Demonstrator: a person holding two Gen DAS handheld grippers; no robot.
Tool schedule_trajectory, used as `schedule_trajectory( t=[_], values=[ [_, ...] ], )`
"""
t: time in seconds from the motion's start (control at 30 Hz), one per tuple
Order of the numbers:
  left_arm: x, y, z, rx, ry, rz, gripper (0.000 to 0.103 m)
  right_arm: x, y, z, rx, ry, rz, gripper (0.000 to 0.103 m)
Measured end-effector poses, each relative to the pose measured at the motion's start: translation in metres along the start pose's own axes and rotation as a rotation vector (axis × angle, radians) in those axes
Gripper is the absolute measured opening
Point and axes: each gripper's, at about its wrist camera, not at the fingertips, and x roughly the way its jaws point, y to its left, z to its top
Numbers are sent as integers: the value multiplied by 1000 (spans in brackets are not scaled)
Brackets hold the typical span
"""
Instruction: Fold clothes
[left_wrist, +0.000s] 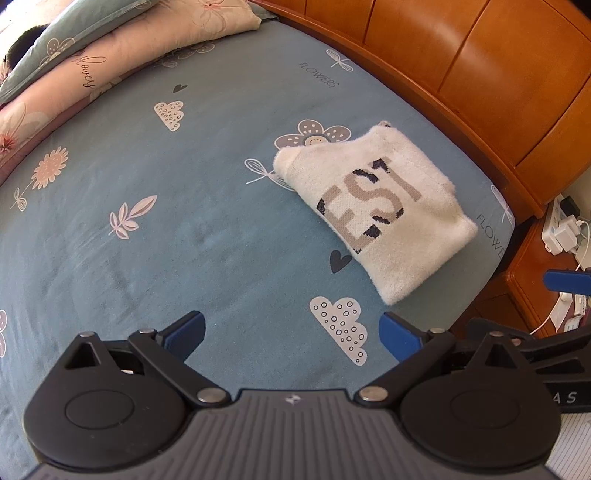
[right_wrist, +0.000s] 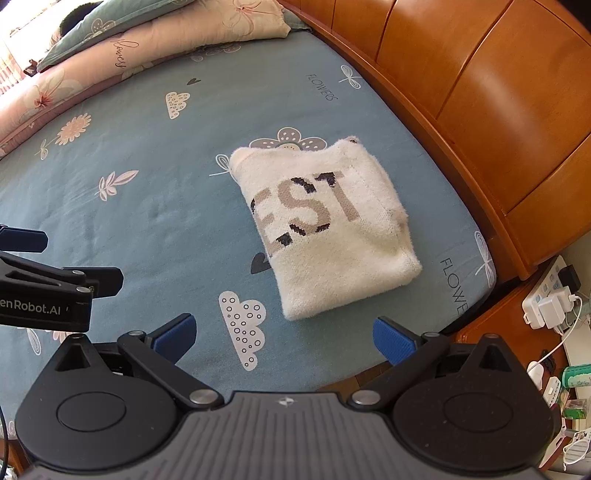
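Grippers near edge: left gripper (left_wrist: 291, 332) and right gripper (right_wrist: 282, 334) both spread wide, empty. Sweater (right_wrist: 325, 229) lies beyond on bed (right_wrist: 155, 192), folded compact, near headboard (right_wrist: 480, 92). Fold judged complete; next: fetch another garment, none in view.

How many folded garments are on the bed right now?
1. A white fuzzy sweater lies folded on the blue sheet near the wooden headboard, ahead of both open hand-held grippers. More could lie outside the views.
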Motion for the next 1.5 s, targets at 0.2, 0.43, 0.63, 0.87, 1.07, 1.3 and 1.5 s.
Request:
schedule_trajectory(
  t=[0.2,0.43,0.63,0.87,1.07,1.3,1.5],
  values=[
    [4,-11,3,17,9,-21,100,4,-11,-3,24,25,-7,103],
    [6,-31,12,87,9,-51,100,4,-22,-6,61,41,-40,103],
    [6,-46,19,131,7,-70,100,2,-29,-7,89,42,-49,103],
    [6,-57,24,156,8,-79,100,0,-38,-9,122,43,-49,103],
    [6,-60,25,161,10,-77,100,-1,-43,-10,137,43,-49,103],
    [4,-62,23,176,-13,-68,100,-1,-43,-11,137,38,-52,103],
    [3,-60,23,173,-20,-68,100,-1,-41,-10,131,37,-52,103]
  ],
)
